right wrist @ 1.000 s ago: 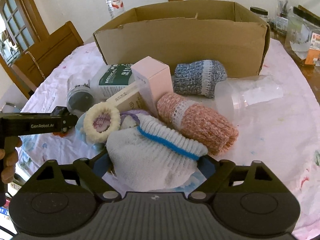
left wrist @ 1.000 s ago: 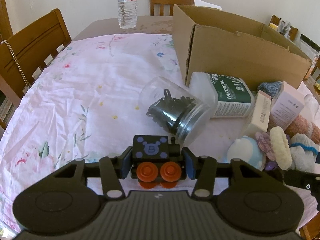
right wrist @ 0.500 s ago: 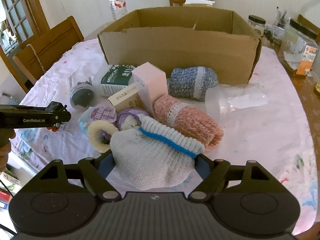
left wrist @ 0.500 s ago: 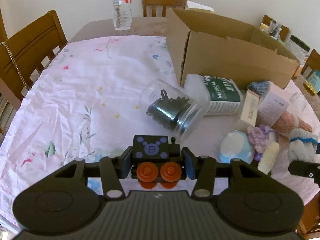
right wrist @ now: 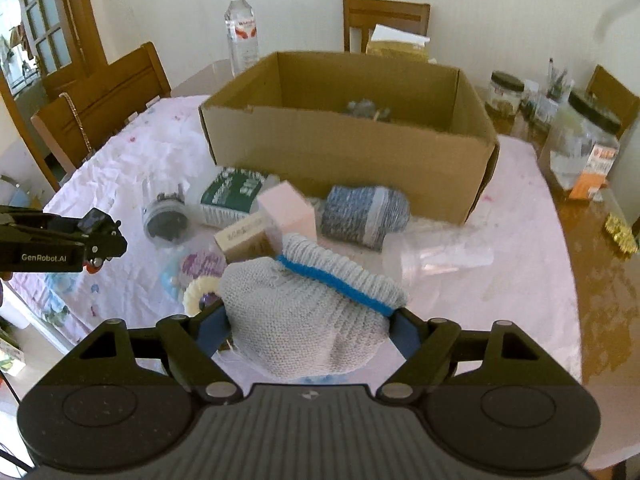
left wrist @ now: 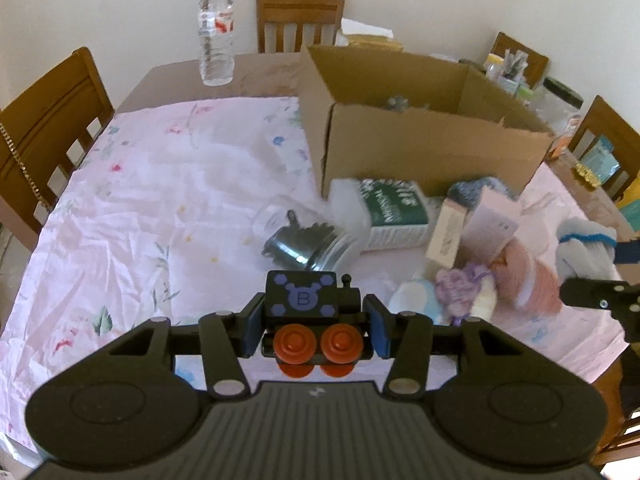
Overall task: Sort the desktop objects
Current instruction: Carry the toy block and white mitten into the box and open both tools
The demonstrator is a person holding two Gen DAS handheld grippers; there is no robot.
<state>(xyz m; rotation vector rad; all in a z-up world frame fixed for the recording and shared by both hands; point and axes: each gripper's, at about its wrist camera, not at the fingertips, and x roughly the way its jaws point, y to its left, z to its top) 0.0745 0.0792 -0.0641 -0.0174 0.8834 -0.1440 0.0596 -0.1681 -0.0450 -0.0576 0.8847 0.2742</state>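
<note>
My left gripper (left wrist: 313, 330) is shut on a black toy train (left wrist: 310, 312) with orange wheels and holds it above the near side of the table. My right gripper (right wrist: 308, 330) is shut on a white knitted sock roll with a blue stripe (right wrist: 308, 320), lifted above the pile; the roll also shows in the left wrist view (left wrist: 580, 246). The open cardboard box (right wrist: 352, 148) stands behind the pile, with a small grey item inside. The pile holds a pink box (right wrist: 288, 210), a blue knitted roll (right wrist: 360, 214), a green-labelled pack (right wrist: 230, 196) and a lying jar (left wrist: 304, 240).
A clear plastic cup (right wrist: 436, 256) lies right of the pile. A water bottle (left wrist: 216, 32) stands at the table's far end. Wooden chairs (left wrist: 40, 136) surround the table. Jars and clutter (right wrist: 580, 140) stand at the right. A pink knitted roll (left wrist: 532, 276) lies in the pile.
Both grippers have risen with their loads and the views look down into the box more. The sock roll has lifted clear of the pile.
</note>
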